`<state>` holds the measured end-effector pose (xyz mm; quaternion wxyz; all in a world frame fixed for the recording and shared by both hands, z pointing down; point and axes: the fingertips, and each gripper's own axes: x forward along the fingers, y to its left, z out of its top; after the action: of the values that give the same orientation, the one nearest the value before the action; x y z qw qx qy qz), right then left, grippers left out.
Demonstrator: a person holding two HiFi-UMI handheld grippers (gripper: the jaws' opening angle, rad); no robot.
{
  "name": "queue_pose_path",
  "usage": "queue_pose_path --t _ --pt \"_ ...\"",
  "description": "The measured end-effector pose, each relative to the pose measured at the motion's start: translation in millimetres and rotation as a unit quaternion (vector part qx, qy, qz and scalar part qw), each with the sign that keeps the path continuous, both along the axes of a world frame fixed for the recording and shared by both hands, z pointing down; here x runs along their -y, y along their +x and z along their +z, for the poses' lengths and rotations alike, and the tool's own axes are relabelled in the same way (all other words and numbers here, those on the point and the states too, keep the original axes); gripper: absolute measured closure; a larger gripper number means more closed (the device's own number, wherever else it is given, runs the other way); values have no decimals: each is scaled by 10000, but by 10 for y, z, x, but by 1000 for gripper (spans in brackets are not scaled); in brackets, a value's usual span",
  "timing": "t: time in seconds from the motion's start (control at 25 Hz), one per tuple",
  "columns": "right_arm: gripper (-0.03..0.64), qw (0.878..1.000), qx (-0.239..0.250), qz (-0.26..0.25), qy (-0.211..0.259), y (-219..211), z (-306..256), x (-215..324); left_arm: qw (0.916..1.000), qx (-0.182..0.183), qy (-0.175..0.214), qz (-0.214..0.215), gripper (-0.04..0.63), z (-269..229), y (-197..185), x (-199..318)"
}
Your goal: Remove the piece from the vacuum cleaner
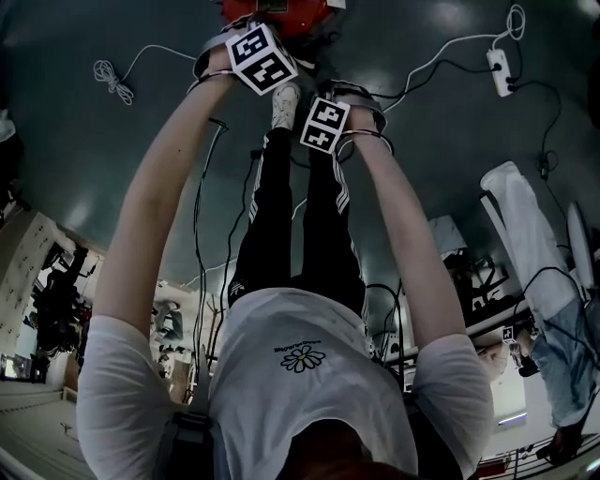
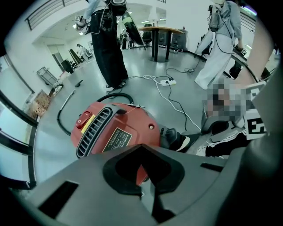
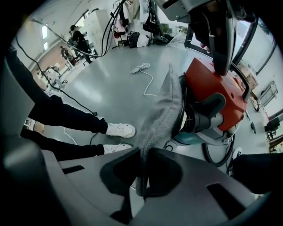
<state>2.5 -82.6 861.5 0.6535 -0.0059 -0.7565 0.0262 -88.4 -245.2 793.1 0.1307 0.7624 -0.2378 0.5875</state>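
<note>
We see fisheye bending in all 3 views, corners black. The head view is dim and bluish, with glare on the floor (image 1: 459,23). Gripper views are brighter, evenly lit; the piece (image 3: 164,110) blurs near the lens.

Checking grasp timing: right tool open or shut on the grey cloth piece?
Shut: the right tool has its jaws pinching the grey cloth piece, which stretches up to the red vacuum cleaner.
</note>
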Motion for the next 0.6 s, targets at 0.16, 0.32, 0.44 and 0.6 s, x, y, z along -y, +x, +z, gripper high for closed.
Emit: queue_pose_path --t 0.16,0.32,0.44,0.6 --pt "592 9950 -380 -905 175 -41 69 -45 10000 24 -10 13 591 5 -20 -13" --pt "592 9881 -169 -1508 248 -13 -8 -52 10000 19 53 30 591 9 -16 -17" --pt "592 9903 237 -1368 -13 64 -176 -72 9999 22 122 33 591 -1 -22 -9" --pt "592 9900 261 -1385 -58 0 -208 -203 9999 -28 130 -102 591 5 -8 -17"
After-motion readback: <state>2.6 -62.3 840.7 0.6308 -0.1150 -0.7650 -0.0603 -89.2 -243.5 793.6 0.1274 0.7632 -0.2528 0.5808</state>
